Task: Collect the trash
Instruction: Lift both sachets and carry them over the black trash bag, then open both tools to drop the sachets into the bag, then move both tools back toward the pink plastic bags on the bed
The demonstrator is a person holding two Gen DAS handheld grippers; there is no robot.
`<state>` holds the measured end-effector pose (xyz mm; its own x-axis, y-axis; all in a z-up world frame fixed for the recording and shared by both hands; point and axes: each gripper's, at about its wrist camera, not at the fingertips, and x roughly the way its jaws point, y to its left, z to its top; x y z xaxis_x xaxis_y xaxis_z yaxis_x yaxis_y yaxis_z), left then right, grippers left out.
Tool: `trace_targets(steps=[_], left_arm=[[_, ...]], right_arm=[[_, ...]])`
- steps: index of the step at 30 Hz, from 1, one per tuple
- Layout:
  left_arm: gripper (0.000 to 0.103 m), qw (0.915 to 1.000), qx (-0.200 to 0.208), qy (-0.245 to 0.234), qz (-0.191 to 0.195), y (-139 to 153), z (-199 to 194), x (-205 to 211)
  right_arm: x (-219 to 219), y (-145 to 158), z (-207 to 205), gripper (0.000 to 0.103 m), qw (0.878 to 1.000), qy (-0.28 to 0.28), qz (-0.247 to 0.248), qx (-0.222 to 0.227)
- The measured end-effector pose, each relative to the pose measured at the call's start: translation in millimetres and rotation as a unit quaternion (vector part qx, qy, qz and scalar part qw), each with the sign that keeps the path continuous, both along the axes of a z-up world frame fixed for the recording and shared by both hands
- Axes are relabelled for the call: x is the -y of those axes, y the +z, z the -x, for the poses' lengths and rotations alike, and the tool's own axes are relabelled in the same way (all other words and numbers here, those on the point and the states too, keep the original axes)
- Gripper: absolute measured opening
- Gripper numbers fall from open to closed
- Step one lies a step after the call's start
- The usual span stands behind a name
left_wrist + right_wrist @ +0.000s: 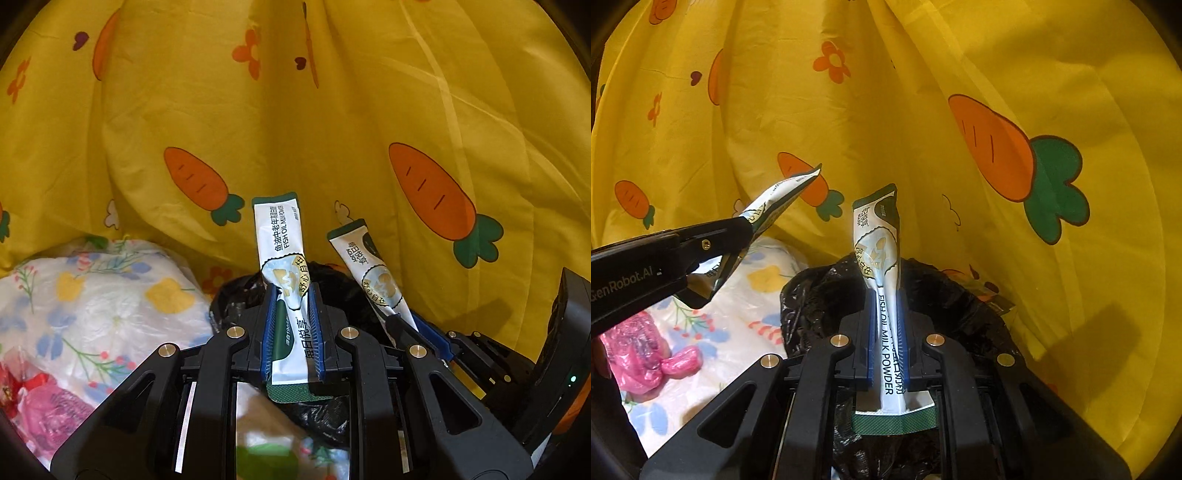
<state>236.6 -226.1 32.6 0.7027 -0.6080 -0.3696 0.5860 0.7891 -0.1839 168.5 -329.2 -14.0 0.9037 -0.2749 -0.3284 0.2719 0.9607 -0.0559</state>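
Yellow carrot-print fabric (295, 110) fills the background in both views, draped in folds; whether it is a quilt or a curtain cannot be told. Below it at left lies a white floral-print sheet (110, 295), with a crumpled pink plastic wad (646, 365) on it.

Black trash bag (942, 291): mouth open, directly beneath both claws, up against the yellow fabric.

Left claw (291, 325): blue pads pressed onto a white-and-green milk powder sachet (280, 240), held roughly upright, top end poking above the fingertips, sealed bottom edge hanging behind the pads over the bag.

Right claw (886, 332): likewise pinching a second sachet (877, 236), upright, upper part slightly twisted, over the bag opening.

Claws sit near each other, side by side; the sachets do not touch.

Progress (judgement): both sachets picked up and carried to the bag, neither released yet. Left to do: let each go so it drops inside. The pink wad may also be trash to collect; uncertain. Bag contents not readable, too dark.
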Motion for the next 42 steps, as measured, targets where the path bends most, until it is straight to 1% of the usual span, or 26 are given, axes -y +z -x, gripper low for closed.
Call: trace_targets(steps=[6,12,17,20,24,25,27,28,29,30,32,35,36,37,38,39,40,42], left_arm=[[0.017,0.9994,-0.026,-0.024,-0.007,-19,-25,30],[0.017,0.9988,-0.029,-0.038,-0.008,-26,-36,46],[0.017,0.9975,-0.049,-0.052,-0.008,-37,-50,56],[0.017,0.9966,-0.061,-0.055,-0.003,-43,-57,59],[0.019,0.9939,-0.08,-0.074,0.014,-46,-62,60],[0.022,0.9938,-0.081,-0.074,0.018,-47,-64,60],[0.032,0.9937,-0.085,-0.069,0.023,-48,-65,57],[0.047,0.9942,-0.086,-0.059,0.025,-48,-65,54],[0.059,0.995,-0.085,-0.043,0.029,-48,-66,49],[0.063,0.9954,-0.085,-0.029,0.035,-47,-67,43],[0.079,0.9963,-0.077,0.002,0.037,-41,-64,33],[0.091,0.9962,-0.058,0.051,0.041,-29,-55,10],[0.093,0.9954,-0.056,0.066,0.042,-26,-51,1],[0.095,0.9942,-0.055,0.082,0.043,-23,-49,-9],[0.096,0.9931,-0.052,0.096,0.045,-20,-43,-19],[0.097,0.9919,-0.046,0.11,0.045,-17,-35,-30],[0.097,0.9902,-0.042,0.126,0.042,-16,-30,-41],[0.097,0.9871,-0.032,0.155,0.025,-14,-15,-58]], right_arm=[[13,-8,-18,0.011,1.0,-0.019,0.007,-0.015],[21,-18,-32,0.011,0.999,-0.023,0.007,-0.029],[29,-21,-39,0.012,0.999,-0.027,-0.004,-0.034],[32,-23,-44,0.013,0.999,-0.027,-0.006,-0.037],[37,-25,-48,0.016,0.999,-0.033,-0.01,-0.04],[39,-25,-48,0.017,0.999,-0.033,-0.013,-0.039],[41,-26,-48,0.017,0.999,-0.031,-0.012,-0.039],[42,-26,-49,0.017,0.999,-0.034,-0.01,-0.038],[43,-25,-48,0.018,0.999,-0.033,-0.01,-0.038],[43,-24,-48,0.021,0.999,-0.034,-0.012,-0.038],[42,-22,-43,0.023,0.999,-0.031,-0.011,-0.031],[35,-16,-33,0.04,1.0,-0.025,-0.005,-0.017],[31,-13,-28,0.049,1.0,-0.022,-0.002,-0.01],[27,-11,-23,0.054,1.0,-0.018,0.0,-0.005],[22,-8,-17,0.055,1.0,-0.013,0.002,0.0],[18,-6,-12,0.06,1.0,-0.009,0.002,0.004],[13,-3,-6,0.067,1.0,-0.004,-0.003,0.011],[5,1,5,0.075,1.0,0.007,-0.012,0.024]])
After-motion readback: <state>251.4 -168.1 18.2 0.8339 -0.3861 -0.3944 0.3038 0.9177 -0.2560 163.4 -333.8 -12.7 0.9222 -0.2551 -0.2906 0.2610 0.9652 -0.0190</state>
